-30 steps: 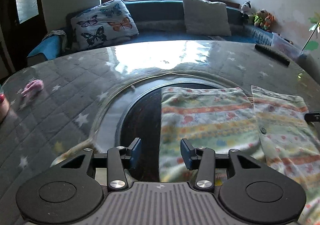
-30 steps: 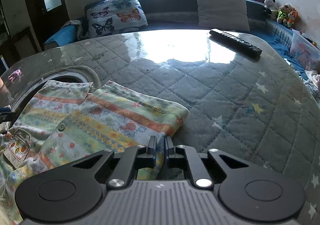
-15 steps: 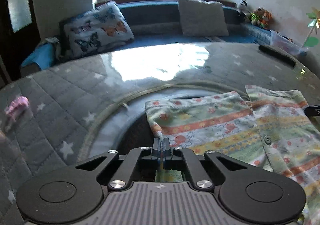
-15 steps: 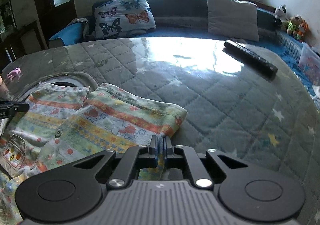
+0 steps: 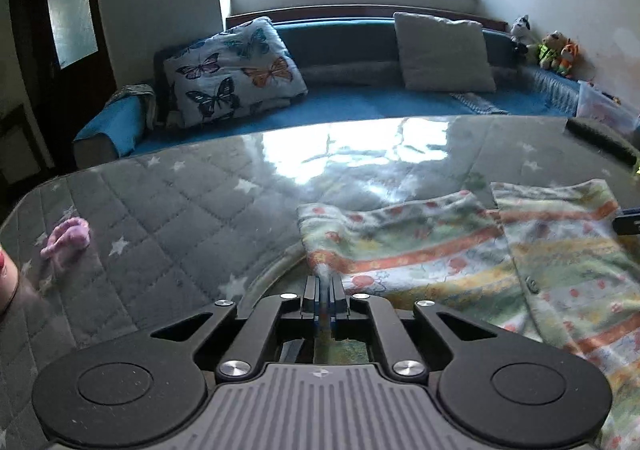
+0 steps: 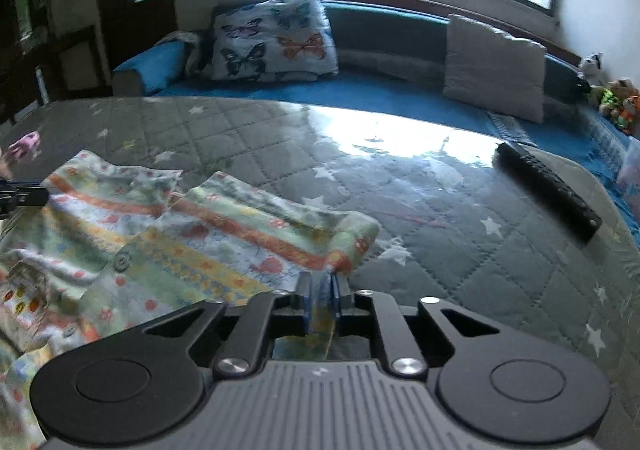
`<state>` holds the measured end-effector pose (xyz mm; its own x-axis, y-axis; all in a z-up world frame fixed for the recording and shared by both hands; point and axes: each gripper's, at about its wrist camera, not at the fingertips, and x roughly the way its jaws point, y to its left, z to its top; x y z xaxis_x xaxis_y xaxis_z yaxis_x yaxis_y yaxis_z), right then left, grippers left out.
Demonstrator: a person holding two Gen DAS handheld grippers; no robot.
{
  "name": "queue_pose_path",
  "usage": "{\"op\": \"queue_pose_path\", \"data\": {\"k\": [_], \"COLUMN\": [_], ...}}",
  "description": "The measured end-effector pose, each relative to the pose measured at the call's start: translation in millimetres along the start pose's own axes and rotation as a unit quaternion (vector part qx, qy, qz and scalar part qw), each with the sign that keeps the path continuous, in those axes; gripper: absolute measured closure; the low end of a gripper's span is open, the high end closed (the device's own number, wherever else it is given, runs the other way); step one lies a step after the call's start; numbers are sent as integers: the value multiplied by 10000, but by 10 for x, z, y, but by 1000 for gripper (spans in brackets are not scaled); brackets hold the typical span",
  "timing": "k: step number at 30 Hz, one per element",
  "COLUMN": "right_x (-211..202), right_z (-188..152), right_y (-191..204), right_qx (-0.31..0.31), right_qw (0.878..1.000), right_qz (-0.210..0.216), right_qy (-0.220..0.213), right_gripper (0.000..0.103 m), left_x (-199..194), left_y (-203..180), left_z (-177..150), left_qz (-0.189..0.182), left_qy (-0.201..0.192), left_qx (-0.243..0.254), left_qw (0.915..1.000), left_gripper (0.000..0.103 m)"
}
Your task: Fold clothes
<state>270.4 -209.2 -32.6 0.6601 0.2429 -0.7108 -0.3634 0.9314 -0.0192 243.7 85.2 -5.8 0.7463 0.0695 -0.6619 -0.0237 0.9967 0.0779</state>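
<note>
Patterned cotton is sitting pinched in both of my jaws: my left gripper (image 5: 325,296) is clamped tight on the near left corner of the shirt (image 5: 460,250), and my right gripper (image 6: 320,300) is gripping the near right corner (image 6: 344,250), its jaws having just been easing apart a little, though cloth is still running between the pads and looking held. A second ago my left jaws were standing wide beside the hem; now they are closed on it, and both hands have been carrying their corners across the surface, so the near edge is lifting and bunching. I am judging that the fold is under way, with the hem travelling toward the far edge of the garment, and that the slackening right grip could let its corner slip.

Beyond my jaws the shirt is lying flat on the quilted grey surface (image 6: 460,242), its two front panels side by side, a button (image 6: 120,261) showing on the right one. To its right the surface is lying bare up to the black remote (image 6: 548,190) near the far right edge, well apart from the cloth. On the left a small pink thing (image 5: 66,236) is resting near the surface's edge, also well apart. Farther off, the surface is ending at a blue sofa (image 5: 360,106) with cushions under the window
</note>
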Motion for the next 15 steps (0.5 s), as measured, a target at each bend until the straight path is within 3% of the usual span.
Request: {"op": "queue_pose_path", "data": {"k": [3, 8, 15], "right_x": [-151, -471, -848], "right_z": [-38, -216, -499], "right_y": [62, 341, 831], "right_qx": [-82, -486, -1137], "right_qw": [9996, 9955, 9851], "right_qz": [267, 767, 1232], "right_qy": [109, 268, 384], "right_gripper": [86, 81, 71], "left_x": [-138, -457, -841], "left_y": [-121, -506, -950], "left_z": [-74, -254, -640], "left_qz": [-10, -608, -1353], "left_qy": [-71, -149, -120], "left_qx": [157, 739, 1301], "left_qw": [9999, 9953, 9822], "left_gripper": [94, 94, 94]}}
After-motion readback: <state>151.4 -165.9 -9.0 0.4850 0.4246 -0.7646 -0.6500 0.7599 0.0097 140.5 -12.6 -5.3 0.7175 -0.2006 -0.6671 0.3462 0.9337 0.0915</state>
